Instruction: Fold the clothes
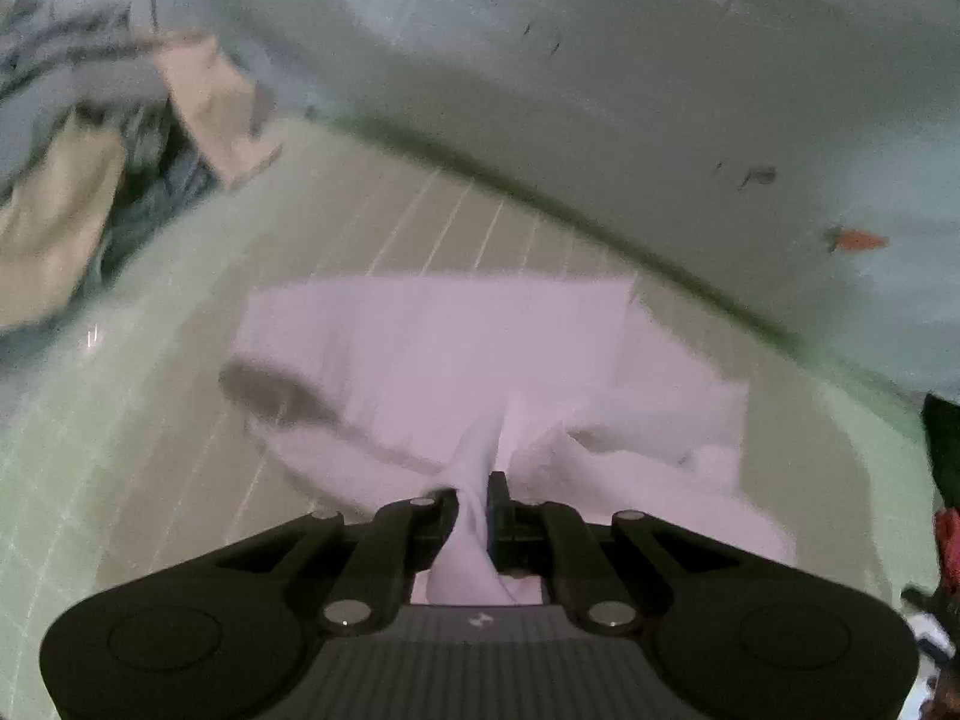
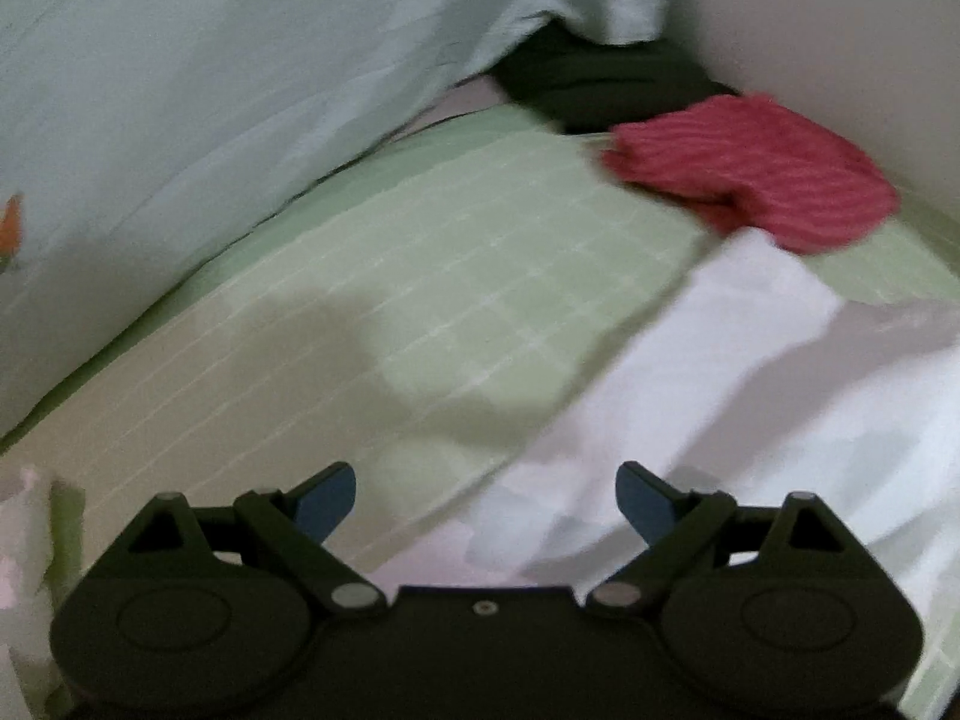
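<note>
1. The left hand-held gripper (image 1: 474, 495) pinches a bunched fold of the white garment (image 1: 456, 348), mid-frame on the green checked bed sheet (image 1: 420, 204).
2. The right hand-held gripper (image 2: 486, 501) is spread wide and empty above the garment's edge at lower right.
3. A red striped cloth (image 2: 756, 168) lies at upper right.

Black left tool (image 1: 474, 501); right tool (image 2: 486, 495) black with blue fingertips (image 2: 327, 501).

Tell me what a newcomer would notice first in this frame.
The left gripper is shut on a bunched white garment lying on the green checked bedsheet. The right gripper is open and empty above that sheet, with a red striped cloth beyond it.
</note>
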Demonstrator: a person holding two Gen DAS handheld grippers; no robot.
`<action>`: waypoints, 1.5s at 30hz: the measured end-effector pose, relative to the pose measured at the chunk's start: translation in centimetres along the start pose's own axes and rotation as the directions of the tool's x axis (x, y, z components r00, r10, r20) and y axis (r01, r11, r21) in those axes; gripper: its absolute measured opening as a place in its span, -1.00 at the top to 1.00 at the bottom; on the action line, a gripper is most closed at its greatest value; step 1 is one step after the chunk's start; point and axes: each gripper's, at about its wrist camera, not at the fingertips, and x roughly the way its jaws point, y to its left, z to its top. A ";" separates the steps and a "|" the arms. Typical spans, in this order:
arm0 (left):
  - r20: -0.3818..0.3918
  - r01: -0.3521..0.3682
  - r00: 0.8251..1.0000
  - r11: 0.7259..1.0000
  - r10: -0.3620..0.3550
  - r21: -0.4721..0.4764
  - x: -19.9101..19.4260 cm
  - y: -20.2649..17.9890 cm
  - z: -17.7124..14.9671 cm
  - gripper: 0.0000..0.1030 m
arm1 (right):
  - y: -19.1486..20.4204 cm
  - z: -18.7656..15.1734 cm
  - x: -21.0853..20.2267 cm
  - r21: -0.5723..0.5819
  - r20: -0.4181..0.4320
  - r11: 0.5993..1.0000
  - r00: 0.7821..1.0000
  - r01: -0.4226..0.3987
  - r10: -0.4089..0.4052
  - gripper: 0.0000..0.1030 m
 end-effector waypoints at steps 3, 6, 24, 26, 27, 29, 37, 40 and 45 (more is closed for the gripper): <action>-0.054 -0.006 0.999 1.000 0.006 -0.012 1.6 0.6 -1.1 0.88 | 3.0 -0.1 0.9 -0.052 -0.035 0.996 0.997 -0.072 0.070 -0.83; -0.101 -0.013 0.995 1.000 0.011 -0.023 3.2 0.7 -1.9 0.86 | 6.0 -0.1 1.7 -0.101 -0.074 0.984 0.988 -0.144 0.137 -0.83; -0.203 -0.050 0.978 0.998 0.040 -0.043 8.8 1.3 -0.9 0.83 | 23.1 -0.4 9.0 -0.112 -0.312 0.824 0.807 -0.555 0.501 -0.33; -0.202 -0.053 0.979 0.998 0.042 -0.046 8.8 1.3 -0.9 0.82 | 23.6 -0.3 9.7 -0.113 -0.334 0.822 0.801 -0.558 0.497 -0.14; -0.200 -0.055 0.979 0.997 0.045 -0.045 8.8 1.3 -1.0 0.82 | 23.9 -0.4 9.8 -0.121 -0.343 0.820 0.799 -0.559 0.494 -0.01; -0.198 -0.063 0.979 0.997 0.053 -0.043 8.8 1.2 -1.0 0.80 | 24.1 -0.6 9.7 -0.155 -0.354 0.813 0.800 -0.561 0.485 0.63; -0.146 -0.060 0.988 0.992 0.044 -0.110 7.1 1.8 -1.3 0.15 | 21.4 -1.1 4.8 -0.330 -0.219 0.788 0.854 -0.520 0.472 0.92; -0.043 -0.056 0.998 0.994 0.052 -0.098 4.7 1.9 -1.4 -0.16 | 19.3 0.3 1.2 -0.367 -0.077 0.813 0.886 -0.452 0.457 0.93; 0.013 -0.079 0.997 0.991 0.080 -0.109 3.1 1.9 -1.7 -0.16 | 14.2 3.8 -7.7 -0.341 0.227 0.886 0.888 -0.312 0.400 0.94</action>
